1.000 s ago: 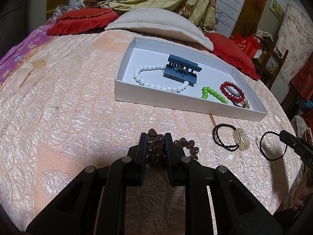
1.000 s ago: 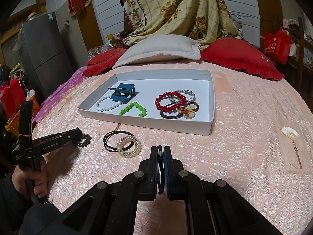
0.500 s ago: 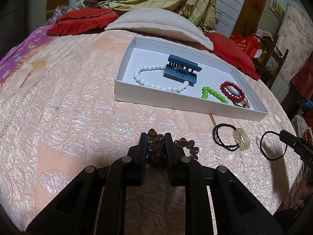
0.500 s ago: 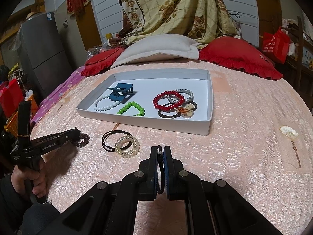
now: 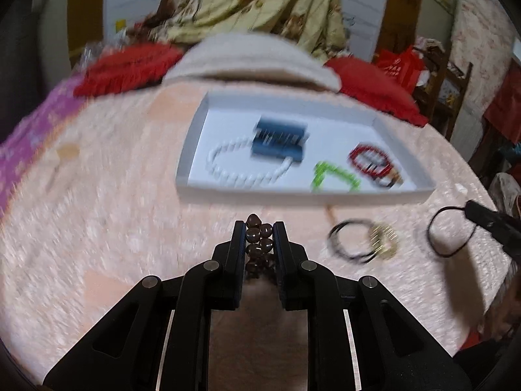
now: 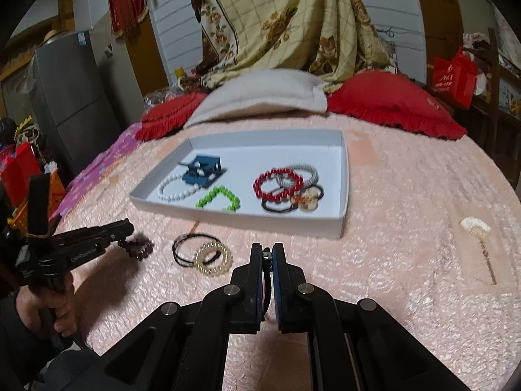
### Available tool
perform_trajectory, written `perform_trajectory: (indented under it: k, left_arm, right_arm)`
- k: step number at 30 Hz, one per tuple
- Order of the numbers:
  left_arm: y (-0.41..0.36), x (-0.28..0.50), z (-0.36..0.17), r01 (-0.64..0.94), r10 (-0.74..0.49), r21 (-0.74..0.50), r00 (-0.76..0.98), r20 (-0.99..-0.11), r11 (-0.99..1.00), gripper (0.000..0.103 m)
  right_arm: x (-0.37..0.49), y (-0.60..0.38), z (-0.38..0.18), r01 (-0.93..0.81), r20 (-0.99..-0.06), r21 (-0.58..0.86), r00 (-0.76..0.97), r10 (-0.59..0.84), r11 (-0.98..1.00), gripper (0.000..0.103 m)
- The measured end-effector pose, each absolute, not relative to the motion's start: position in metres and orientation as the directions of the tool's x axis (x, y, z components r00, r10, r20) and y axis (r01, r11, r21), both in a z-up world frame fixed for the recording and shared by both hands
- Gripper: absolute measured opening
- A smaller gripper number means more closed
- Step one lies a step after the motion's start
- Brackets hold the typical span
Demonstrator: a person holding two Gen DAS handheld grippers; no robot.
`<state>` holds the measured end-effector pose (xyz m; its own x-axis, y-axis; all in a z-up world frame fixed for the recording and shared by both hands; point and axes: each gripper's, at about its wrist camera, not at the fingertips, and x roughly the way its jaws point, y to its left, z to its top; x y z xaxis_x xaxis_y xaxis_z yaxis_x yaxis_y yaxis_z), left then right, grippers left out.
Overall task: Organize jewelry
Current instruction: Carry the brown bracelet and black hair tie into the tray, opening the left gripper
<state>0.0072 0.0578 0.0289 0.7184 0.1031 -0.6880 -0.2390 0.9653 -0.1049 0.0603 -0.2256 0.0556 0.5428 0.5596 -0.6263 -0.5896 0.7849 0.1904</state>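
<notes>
My left gripper point(image 5: 259, 228) is shut on a brown bead bracelet point(image 5: 259, 241) and holds it above the pink bedspread, in front of the white tray point(image 5: 302, 197). From the right wrist view the bracelet point(image 6: 138, 249) hangs at the left gripper's tip point(image 6: 125, 228). My right gripper point(image 6: 267, 251) is shut on a thin black hair tie point(image 6: 267, 260); in the left wrist view the tie point(image 5: 451, 231) dangles as a loop. The tray point(image 6: 241, 216) holds a white bead bracelet point(image 6: 176, 190), a blue hair clip point(image 6: 202, 172), a green bracelet point(image 6: 219, 198), a red bracelet point(image 6: 276, 184) and hair ties.
A black hair tie with a clear bead ring point(image 6: 211, 255) lies on the bedspread in front of the tray, between the two grippers. Red cushions point(image 6: 390, 104) and a beige pillow point(image 6: 260, 97) lie behind the tray. A small pale item point(image 6: 475, 226) lies at the right.
My left gripper has lifted the brown bracelet off the bedspread and moved toward the tray; its view is motion-blurred. My right gripper has moved a little closer to the tray, still holding the black tie.
</notes>
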Motion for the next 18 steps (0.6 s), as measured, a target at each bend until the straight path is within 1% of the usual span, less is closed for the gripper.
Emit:
perform_trajectory:
  k: [4, 7, 12, 16, 18]
  left_arm:
    - [0.043, 0.02, 0.069, -0.195, 0.104, -0.073, 0.762, -0.639, 0.978, 0.015]
    - [0.039, 0.039, 0.087, -0.179, 0.113, -0.045, 0.778, -0.618, 0.983, 0.015]
    - [0.04, 0.084, 0.093, -0.164, 0.117, -0.014, 0.757, -0.643, 0.986, 0.015]
    - [0.04, 0.127, 0.093, -0.143, 0.083, -0.036, 0.743, -0.664, 0.989, 0.015]
    - [0.043, 0.151, 0.092, -0.135, 0.045, -0.08, 0.733, -0.679, 0.988, 0.015]
  right_arm:
    - [0.065, -0.222, 0.068, -0.583, -0.62, 0.157, 0.571, 0.539, 0.797, 0.005]
    - [0.077, -0.216, 0.08, -0.587, -0.614, 0.165, 0.568, 0.548, 0.793, 0.005]
    - [0.101, -0.199, 0.092, -0.586, -0.623, 0.139, 0.575, 0.53, 0.798, 0.005]
    - [0.127, -0.185, 0.094, -0.584, -0.615, 0.174, 0.565, 0.551, 0.793, 0.005]
    - [0.136, -0.18, 0.091, -0.579, -0.614, 0.187, 0.561, 0.555, 0.793, 0.005]
